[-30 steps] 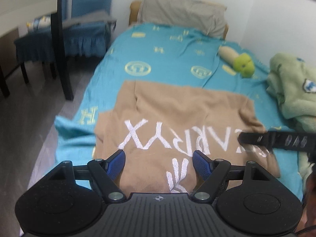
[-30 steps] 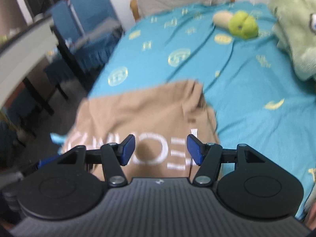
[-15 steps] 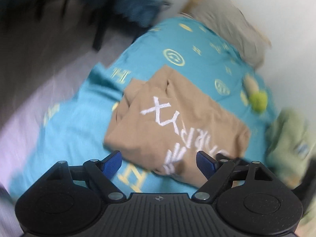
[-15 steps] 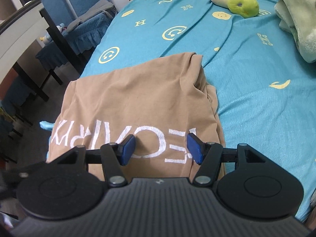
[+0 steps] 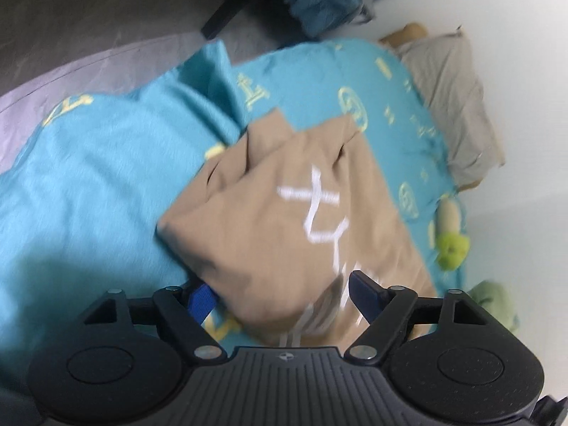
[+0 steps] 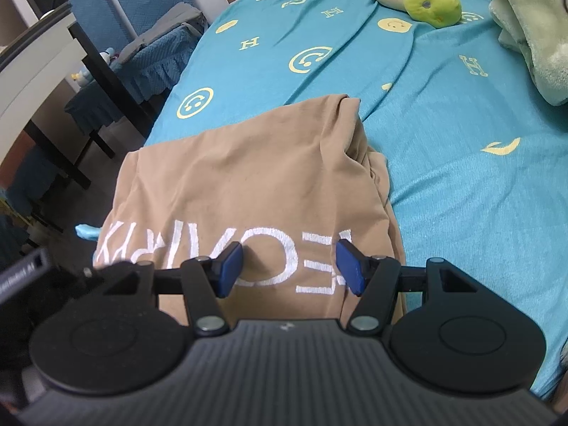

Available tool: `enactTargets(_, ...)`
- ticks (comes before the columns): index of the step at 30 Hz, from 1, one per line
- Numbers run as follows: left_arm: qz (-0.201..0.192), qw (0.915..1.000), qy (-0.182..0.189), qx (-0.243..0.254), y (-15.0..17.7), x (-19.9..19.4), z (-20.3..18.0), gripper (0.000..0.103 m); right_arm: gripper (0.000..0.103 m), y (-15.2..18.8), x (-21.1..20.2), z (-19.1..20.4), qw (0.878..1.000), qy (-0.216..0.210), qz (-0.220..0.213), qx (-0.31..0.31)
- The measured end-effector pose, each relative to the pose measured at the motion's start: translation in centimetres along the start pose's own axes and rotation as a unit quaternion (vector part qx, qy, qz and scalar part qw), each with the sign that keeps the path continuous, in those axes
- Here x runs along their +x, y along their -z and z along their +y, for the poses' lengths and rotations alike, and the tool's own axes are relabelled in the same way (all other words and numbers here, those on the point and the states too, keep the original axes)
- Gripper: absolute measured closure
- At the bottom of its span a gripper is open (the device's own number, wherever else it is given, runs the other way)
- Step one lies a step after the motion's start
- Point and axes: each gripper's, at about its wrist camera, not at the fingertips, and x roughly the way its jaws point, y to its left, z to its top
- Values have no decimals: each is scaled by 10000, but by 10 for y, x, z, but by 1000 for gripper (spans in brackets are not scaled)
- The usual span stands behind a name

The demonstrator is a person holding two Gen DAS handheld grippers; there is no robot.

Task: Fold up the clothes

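Fingers of both grippers are seen spread apart with nothing pinched: the left gripper (image 5: 282, 296) is closing a little around a corner of the shirt, and the right gripper (image 6: 289, 266) is held loose above it. Next, the blue bed cover (image 6: 461, 177) is seen, with the tan shirt (image 6: 248, 184) laid on it, partly folded. More folds are likely needed.

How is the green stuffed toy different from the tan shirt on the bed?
The green stuffed toy is round and puffy; the tan shirt lies flat and partly folded. The toy is small, and the shirt spreads much wider. The shirt has white letters; the toy has none. The toy sits far up the bed, and the shirt lies near the claws. Both rest on the blue bedspread.
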Motion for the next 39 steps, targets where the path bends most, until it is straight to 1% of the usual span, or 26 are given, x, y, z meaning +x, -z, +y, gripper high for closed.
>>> enactTargets(2, -154, 9993, 348, -37, 0, -5, 3, 26, 42, 0, 1, 1, 10000, 25, -1, 3)
enactTargets(4, -356, 9965, 759, -34, 1, -13, 4, 27, 42, -1, 2, 2, 10000, 62, -8, 6)
enactTargets(5, -447, 9948, 914, -16, 2, -16, 3, 31, 42, -1, 2, 2, 10000, 79, -15, 8)
enactTargets(8, -523, 9954, 804, 82, 8, -14, 1, 32, 41, -2, 3, 4, 9999, 129, -39, 15)
enactTargets(9, -519, 9960, 719, 122, 10, -12, 0, 33, 41, -2, 4, 4, 9999, 145, -38, 2)
enactTargets(10, -438, 9975, 528, 161, 10, -7, 0, 33, 41, -3, 4, 5, 9999, 160, -35, -15)
enactTargets(13, -236, 9992, 324, 5, 7, 5, 7, 33, 41, 0, 3, 9, 9997, 224, -63, -123)
enactTargets(15, -241, 9990, 337, -164, 5, 10, 12, 34, 41, 0, 3, 10, 9996, 242, -66, -161)
enactTargets(16, -303, 9981, 429, -330, 5, 11, 16, 35, 41, 0, 3, 10, 9995, 249, -68, -169)
enactTargets(18, -341, 9959, 528, -657, 3, 11, 28, 53, 42, -2, 1, 11, 9992, 306, -88, -236)
enactTargets(20, -344, 9936, 575, -911, 1, 11, 38, 61, 42, -2, -4, 15, 9986, 388, -170, -315)
enactTargets(21, -361, 9927, 644, -959, 1, 10, 40, 68, 42, -2, -8, 17, 9983, 427, -243, -324)
enactTargets(23, -418, 9919, 772, -919, 0, 7, 40, 74, 41, -3, -23, 19, 9984, 268, -449, -190)
enactTargets(25, -488, 9921, 835, -796, -1, 5, 36, 77, 40, -5, -38, 15, 9982, -205, -551, 141)
enactTargets(26, -517, 9923, 856, -731, -1, 4, 33, 78, 27, -5, -43, 11, 9966, -493, -536, 389)
enactTargets(27, -541, 9924, 877, -676, 0, 3, 32, 78, 20, -5, -47, 5, 9934, -770, -507, 676)
enactTargets(28, -562, 9924, 893, -626, 2, 1, 30, 78, 18, -4, -49, 0, 9896, -996, -422, 946)
enactTargets(30, -574, 9926, 893, -586, 2, 0, 27, 78, 18, 1, -47, -8, 9797, -1373, -170, 1448)
enactTargets(33, -568, 9926, 890, -600, 0, 2, 25, 78, 16, 11, -37, -19, 9591, -1827, 332, 2137)
enactTargets(34, -567, 9926, 892, -605, -1, 2, 25, 78, 16, 15, -30, -22, 9484, -1981, 525, 2419)
enactTargets(35, -571, 9926, 891, -601, 0, 1, 25, 78, 16, 20, -20, -25, 9346, -2152, 779, 2723)
enactTargets(37, -582, 9925, 899, -588, 1, -1, 27, 78, 16, 32, 1, -30, 9002, -2506, 1269, 3327)
enactTargets(39, -592, 9923, 928, -571, -1, 0, 27, 79, 16, 46, 17, -31, 8702, -2672, 1534, 3844)
